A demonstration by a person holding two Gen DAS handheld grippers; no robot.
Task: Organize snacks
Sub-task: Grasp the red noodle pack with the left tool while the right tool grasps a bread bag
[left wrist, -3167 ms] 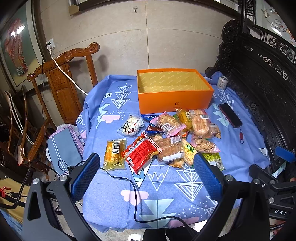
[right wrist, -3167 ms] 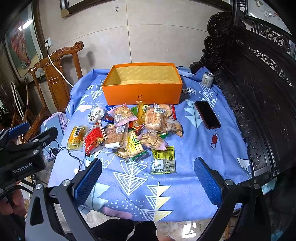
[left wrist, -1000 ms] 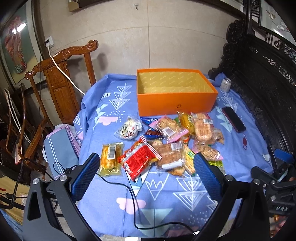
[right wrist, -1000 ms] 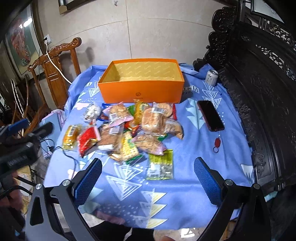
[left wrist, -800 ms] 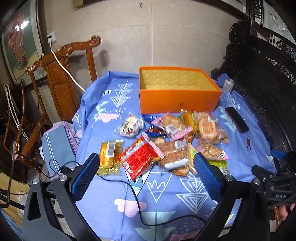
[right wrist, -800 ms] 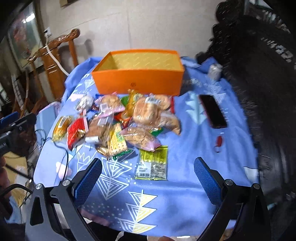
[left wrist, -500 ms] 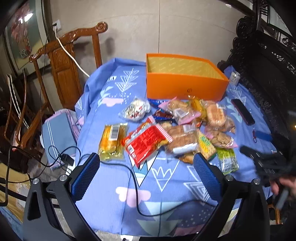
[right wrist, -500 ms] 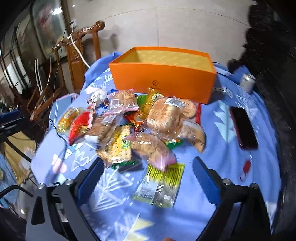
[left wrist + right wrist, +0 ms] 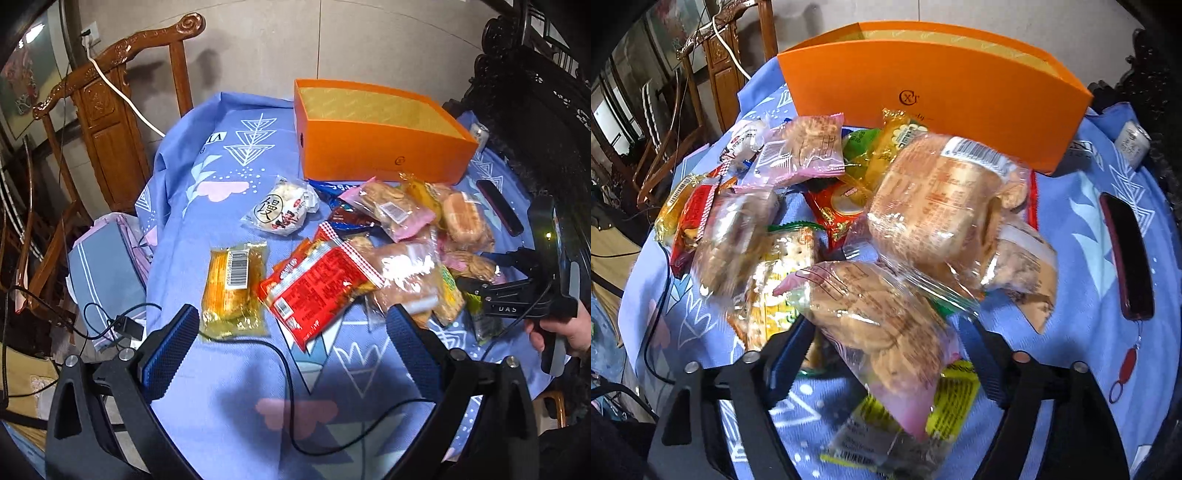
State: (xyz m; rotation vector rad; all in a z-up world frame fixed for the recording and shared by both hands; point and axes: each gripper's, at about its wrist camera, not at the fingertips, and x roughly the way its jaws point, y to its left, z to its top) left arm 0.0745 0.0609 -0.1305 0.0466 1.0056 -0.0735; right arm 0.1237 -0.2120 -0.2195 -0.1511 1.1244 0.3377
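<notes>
An empty orange box [image 9: 376, 147] stands at the back of the blue-clothed table, also in the right wrist view [image 9: 934, 81]. A pile of snack packets lies in front of it: a red packet [image 9: 314, 288], a yellow packet [image 9: 232, 288], a white bun packet [image 9: 282, 212]. My left gripper [image 9: 291, 354] is open above the table's front, just short of the red packet. My right gripper [image 9: 886, 354] is open, its jaws on either side of a pink-edged cookie packet [image 9: 879, 321]; it also shows in the left wrist view [image 9: 517, 291].
A black phone [image 9: 1126, 254] with a red key tag lies right of the pile, and a can [image 9: 1132, 142] stands at the back right. A black cable [image 9: 288, 373] runs across the cloth. A wooden chair [image 9: 110, 122] stands to the left, dark carved furniture to the right.
Both grippers have moved forward and down toward the pile. The right one now straddles the pink-edged cookie packet; the left has come close to the red and yellow packets.
</notes>
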